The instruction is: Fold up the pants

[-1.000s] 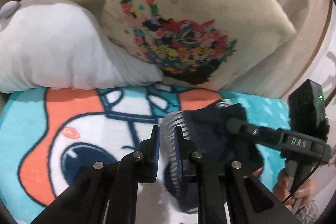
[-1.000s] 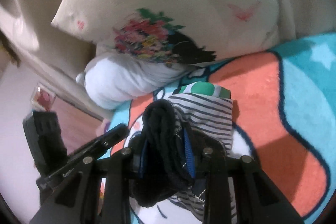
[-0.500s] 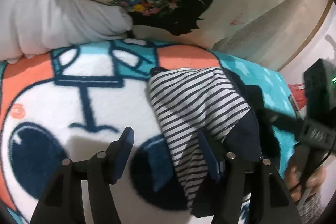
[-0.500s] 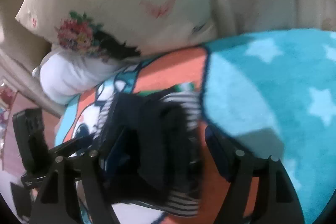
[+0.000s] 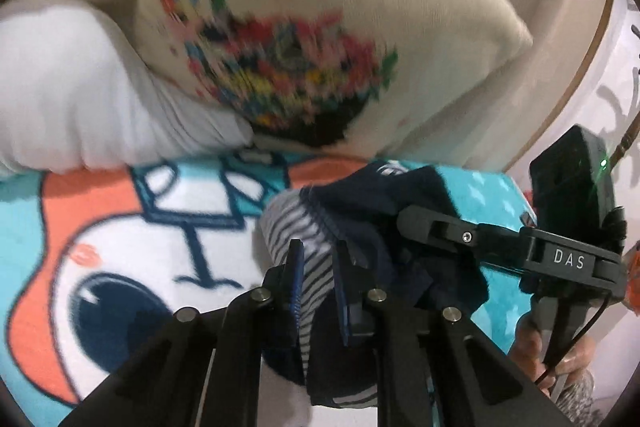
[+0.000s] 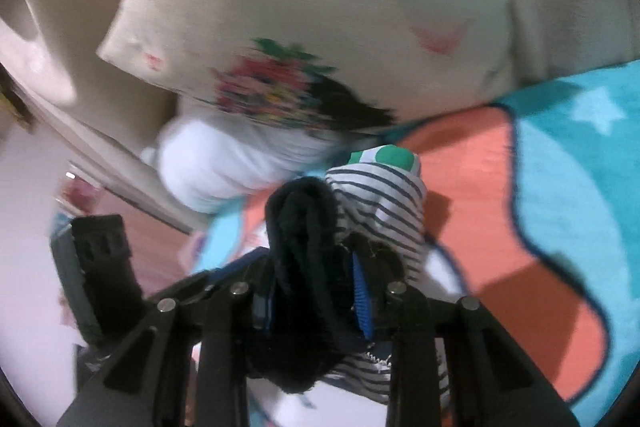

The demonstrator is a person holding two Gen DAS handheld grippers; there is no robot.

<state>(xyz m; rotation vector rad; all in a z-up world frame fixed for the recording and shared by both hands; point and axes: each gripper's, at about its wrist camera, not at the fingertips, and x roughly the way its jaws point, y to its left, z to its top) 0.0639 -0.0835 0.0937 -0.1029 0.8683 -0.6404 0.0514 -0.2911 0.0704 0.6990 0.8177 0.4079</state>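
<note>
The pants (image 5: 360, 227) are small, white with navy stripes and a navy waistband, bunched on the cartoon blanket (image 5: 120, 247). My left gripper (image 5: 318, 283) is shut on the striped fabric. My right gripper (image 6: 316, 291) is shut on the navy edge of the pants (image 6: 304, 227), with the striped part (image 6: 384, 203) hanging to its right. The right gripper also shows at the right of the left wrist view (image 5: 460, 235), gripping the same bundle. A green-dotted patch (image 6: 388, 155) shows at the pants' far end.
A cream pillow with a floral print (image 5: 320, 47) and a white pillow (image 5: 80, 99) lie at the blanket's far edge. The blanket (image 6: 560, 187) extends to the right in teal and orange. The bed edge and floor (image 6: 36, 227) lie to the left.
Half a second ago both grippers were open with the pants spread flat. Now both have closed on the fabric and lifted it into a bunch.
</note>
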